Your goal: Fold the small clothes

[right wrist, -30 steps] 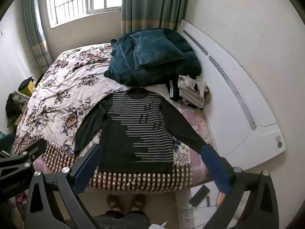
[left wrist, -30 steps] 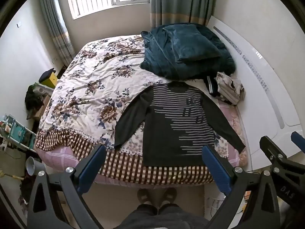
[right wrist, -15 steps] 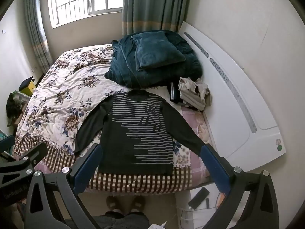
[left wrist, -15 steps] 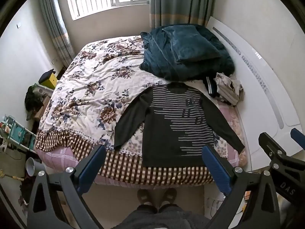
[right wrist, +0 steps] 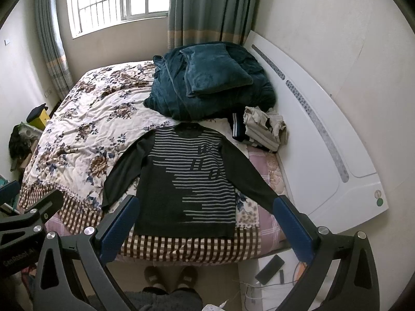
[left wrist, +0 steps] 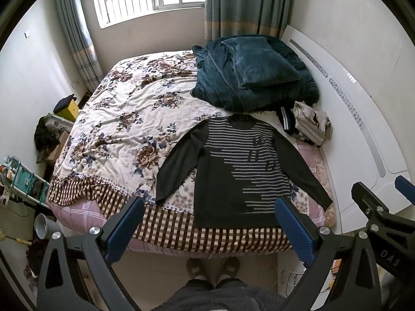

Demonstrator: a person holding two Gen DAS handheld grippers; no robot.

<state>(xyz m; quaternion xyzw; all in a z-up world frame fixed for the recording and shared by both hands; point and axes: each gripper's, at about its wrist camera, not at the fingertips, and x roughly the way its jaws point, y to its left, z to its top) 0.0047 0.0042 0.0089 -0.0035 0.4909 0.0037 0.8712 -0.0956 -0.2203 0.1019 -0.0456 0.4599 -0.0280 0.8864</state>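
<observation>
A dark long-sleeved sweater with grey stripes (left wrist: 233, 171) lies flat on the near right part of the bed, sleeves spread out, hem toward me; it also shows in the right wrist view (right wrist: 186, 181). My left gripper (left wrist: 210, 228) is open and empty, held above the bed's near edge. My right gripper (right wrist: 207, 228) is open and empty too, in front of the sweater's hem. Neither touches the cloth. The right gripper's side shows at the right edge of the left wrist view.
The bed has a floral quilt (left wrist: 124, 129) and a checked edge. A teal blanket pile with a pillow (left wrist: 254, 75) lies behind the sweater. A small heap of beige and dark clothes (left wrist: 308, 124) lies by the white headboard (left wrist: 363, 140). A phone and cables (right wrist: 269, 269) lie on the floor.
Both grippers have drifted slightly back and up, so the bed sits a little lower in view. Both stay open; the sweater has not moved.
</observation>
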